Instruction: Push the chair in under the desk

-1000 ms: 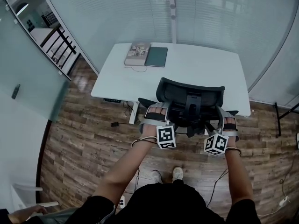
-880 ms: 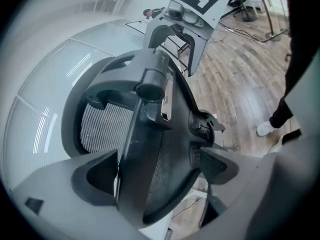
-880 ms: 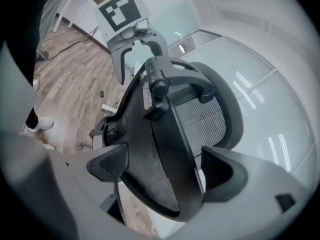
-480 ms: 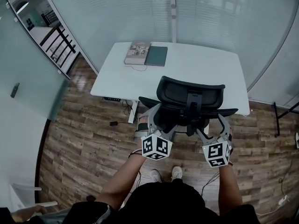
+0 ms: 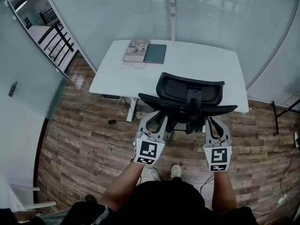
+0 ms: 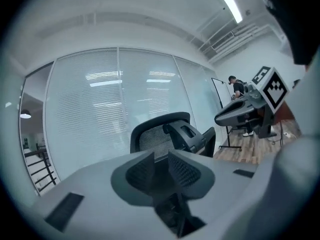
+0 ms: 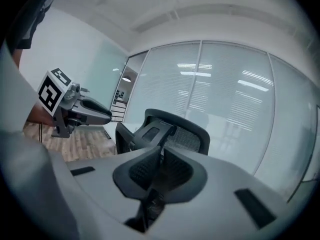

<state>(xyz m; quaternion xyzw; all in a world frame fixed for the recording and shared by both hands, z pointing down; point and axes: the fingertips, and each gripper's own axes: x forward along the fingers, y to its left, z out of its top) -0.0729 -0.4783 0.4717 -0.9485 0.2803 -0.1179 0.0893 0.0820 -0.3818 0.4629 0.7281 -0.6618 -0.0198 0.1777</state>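
Note:
The black mesh office chair (image 5: 190, 95) stands with its seat under the white desk (image 5: 206, 64), its backrest at the desk's near edge. Both grippers hang just behind the chair and touch nothing. My left gripper (image 5: 158, 117) is closing, a narrow gap still between its pads (image 6: 142, 170) and nothing in it. My right gripper (image 5: 213, 121) is closing too, its pads (image 7: 145, 170) nearly meeting on nothing. The chair's back (image 6: 160, 134) fills the middle distance of the left gripper view, and the chair (image 7: 175, 131) shows likewise in the right gripper view.
A book (image 5: 136, 51) and a dark notebook (image 5: 155, 54) lie on the desk's far left corner. Frosted glass walls (image 5: 211, 13) close in behind and to the right of the desk. Cables (image 5: 123, 111) trail over the wood floor by the desk leg.
The chair has rolled forward under the desk. Both grippers have let go of its back, drawn toward me and narrowed their jaws.

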